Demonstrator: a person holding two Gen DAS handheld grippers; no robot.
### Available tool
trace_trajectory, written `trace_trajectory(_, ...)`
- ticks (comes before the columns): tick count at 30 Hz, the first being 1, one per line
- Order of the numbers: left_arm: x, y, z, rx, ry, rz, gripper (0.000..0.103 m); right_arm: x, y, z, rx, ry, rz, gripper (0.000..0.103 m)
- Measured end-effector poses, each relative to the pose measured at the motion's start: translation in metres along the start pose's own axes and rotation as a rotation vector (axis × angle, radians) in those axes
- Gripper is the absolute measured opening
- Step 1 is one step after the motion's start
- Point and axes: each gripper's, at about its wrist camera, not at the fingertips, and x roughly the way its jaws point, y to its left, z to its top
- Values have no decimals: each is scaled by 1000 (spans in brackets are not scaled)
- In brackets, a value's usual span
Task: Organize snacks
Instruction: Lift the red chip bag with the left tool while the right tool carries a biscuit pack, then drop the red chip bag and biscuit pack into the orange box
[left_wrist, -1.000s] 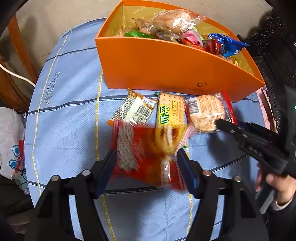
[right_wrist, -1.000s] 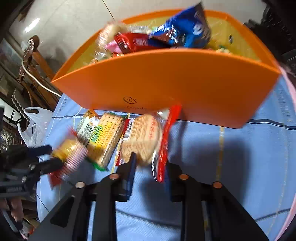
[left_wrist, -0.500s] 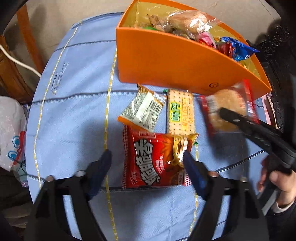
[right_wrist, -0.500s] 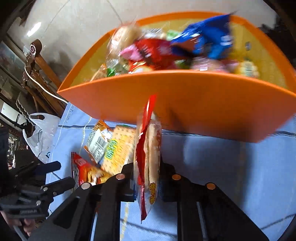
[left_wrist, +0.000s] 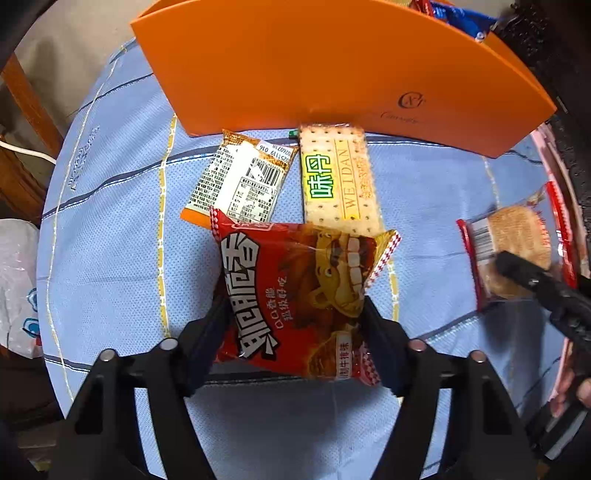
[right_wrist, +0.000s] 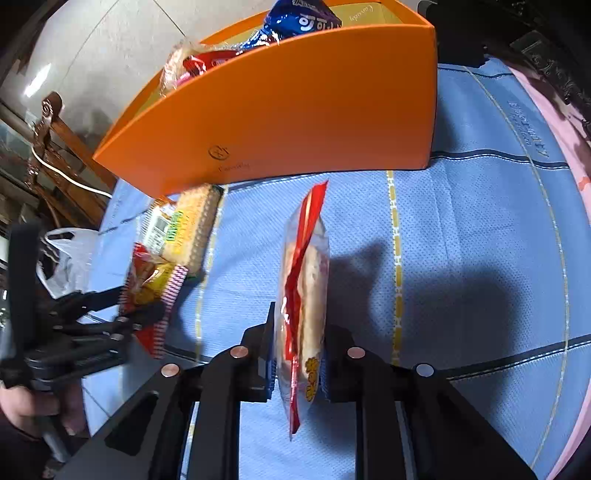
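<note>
A blue cloth (left_wrist: 110, 229) carries the orange box (left_wrist: 332, 70) of snacks. Before it lie a cracker pack (left_wrist: 338, 181) and a label-up packet (left_wrist: 240, 181). The left gripper (left_wrist: 295, 317) clamps a red bag (left_wrist: 295, 295); the right gripper (right_wrist: 299, 347) pinches a cake (right_wrist: 304, 291) edge-on above the cloth.

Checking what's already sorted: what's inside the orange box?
Above the orange box wall, the right wrist view shows a blue wrapper, a red packet and a clear-wrapped bun. Everything deeper is hidden by the wall.
</note>
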Motion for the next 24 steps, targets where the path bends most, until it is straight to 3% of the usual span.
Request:
trace_trajectory(1, -1, 2, -1, -3, 0, -1, 65, 3, 0, 0, 4, 5, -16, 37)
trace_trajectory(4, -4, 19, -4, -38, 5, -11, 65, 11, -3, 0, 12, 10, -61, 39)
trace_trajectory(6, -8, 26, -8, -58, -5, -21, 60, 10, -1, 1, 5, 2, -51, 30)
trace_trajectory(7, -13, 28, -9, -60, -16, -20, 59, 7, 0, 1, 0, -2, -30, 15)
trace_trajectory(11, -29, 36, -13, -68, -47, -40, 55, -2, 16, 4, -67, -13, 17, 15)
trace_trajectory(19, -65, 29, -16, -36, -102, -70, 55, -43, 38, 18, -107, -114, 77, 15)
trace_trajectory(24, -104, 19, 19, -6, -180, -109, 55, -81, 40, 44, -122, -211, 114, 15)
